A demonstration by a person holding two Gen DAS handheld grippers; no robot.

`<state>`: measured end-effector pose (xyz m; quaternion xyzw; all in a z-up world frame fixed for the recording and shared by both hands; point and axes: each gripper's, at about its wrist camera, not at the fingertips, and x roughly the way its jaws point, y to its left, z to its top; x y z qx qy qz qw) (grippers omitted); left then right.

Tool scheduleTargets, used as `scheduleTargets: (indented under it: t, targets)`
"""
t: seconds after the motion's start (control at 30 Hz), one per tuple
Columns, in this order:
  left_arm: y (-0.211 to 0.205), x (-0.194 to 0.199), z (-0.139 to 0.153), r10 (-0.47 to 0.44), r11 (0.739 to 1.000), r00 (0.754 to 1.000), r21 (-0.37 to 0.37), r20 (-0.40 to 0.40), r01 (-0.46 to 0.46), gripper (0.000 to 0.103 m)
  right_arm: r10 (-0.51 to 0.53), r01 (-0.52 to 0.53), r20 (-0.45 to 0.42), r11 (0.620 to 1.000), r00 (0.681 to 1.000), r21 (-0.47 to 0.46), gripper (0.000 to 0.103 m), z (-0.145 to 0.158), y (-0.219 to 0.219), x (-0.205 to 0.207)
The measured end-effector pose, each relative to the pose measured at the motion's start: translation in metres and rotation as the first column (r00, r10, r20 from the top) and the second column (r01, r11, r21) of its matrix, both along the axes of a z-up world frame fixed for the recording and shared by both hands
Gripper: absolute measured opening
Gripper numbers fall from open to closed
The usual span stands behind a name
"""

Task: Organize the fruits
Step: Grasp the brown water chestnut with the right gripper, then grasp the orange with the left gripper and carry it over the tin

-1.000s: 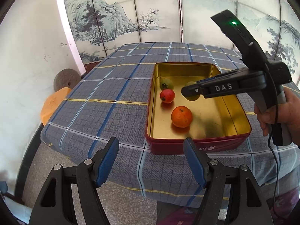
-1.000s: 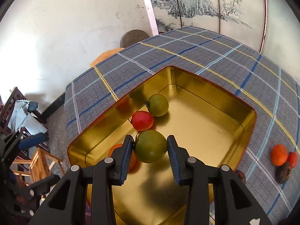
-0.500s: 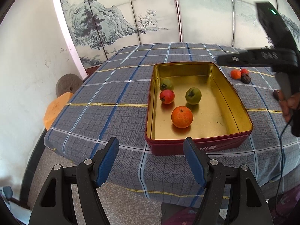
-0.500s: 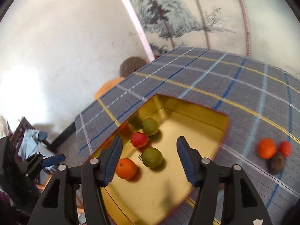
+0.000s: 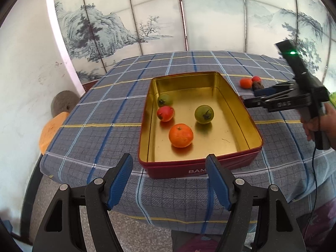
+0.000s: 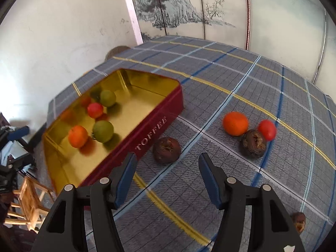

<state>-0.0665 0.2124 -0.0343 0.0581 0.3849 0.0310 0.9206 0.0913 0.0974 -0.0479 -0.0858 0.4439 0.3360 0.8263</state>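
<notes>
Holding four fruits: tin point(image 5: 247, 153); two green, red, orange.

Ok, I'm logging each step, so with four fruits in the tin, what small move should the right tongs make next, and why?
Probably ease the right tongs forward and down around the dark brown fruit beside the tin. They are open and empty, that fruit lies just ahead between their tips, and it is the nearest one on the cloth.

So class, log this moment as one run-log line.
right gripper: open, empty, above brown fruit | left gripper: open, empty | tin: four fruits
</notes>
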Motion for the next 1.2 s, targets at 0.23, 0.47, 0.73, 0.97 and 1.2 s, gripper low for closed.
scheduleTargets:
  t: [0.23,0.47,0.73,0.97,1.2]
  targets:
    - [-0.009,0.006,-0.003,-0.010,1.000,1.000,0.017,-0.024,0.010,0.072,0.063,-0.063,0.005,0.995,0.998,-0.079,0.046,-0.022,0.023,0.014]
    - [-0.031,0.010,0.004,-0.070,0.997,0.997,0.036,-0.022,0.070,0.072,0.055,-0.054,0.012,0.998,0.998,-0.036,0.033,-0.006,0.007,0.002]
    - [-0.093,0.027,0.023,-0.288,0.957,0.958,-0.032,-0.004,0.288,0.072,-0.240,0.237,0.105,0.971,0.965,0.037,0.033,0.038,-0.158,-0.061]
    - [-0.190,0.067,0.023,-0.476,0.863,0.880,-0.201,-0.009,0.464,0.072,-0.503,0.510,0.093,0.856,0.859,-0.087,0.033,0.007,-0.288,-0.066]
    - [-0.281,0.114,-0.005,-0.545,0.816,0.836,-0.265,-0.058,0.513,0.072,-0.541,0.543,0.048,0.839,0.839,-0.028,0.033,-0.013,-0.319,-0.060]
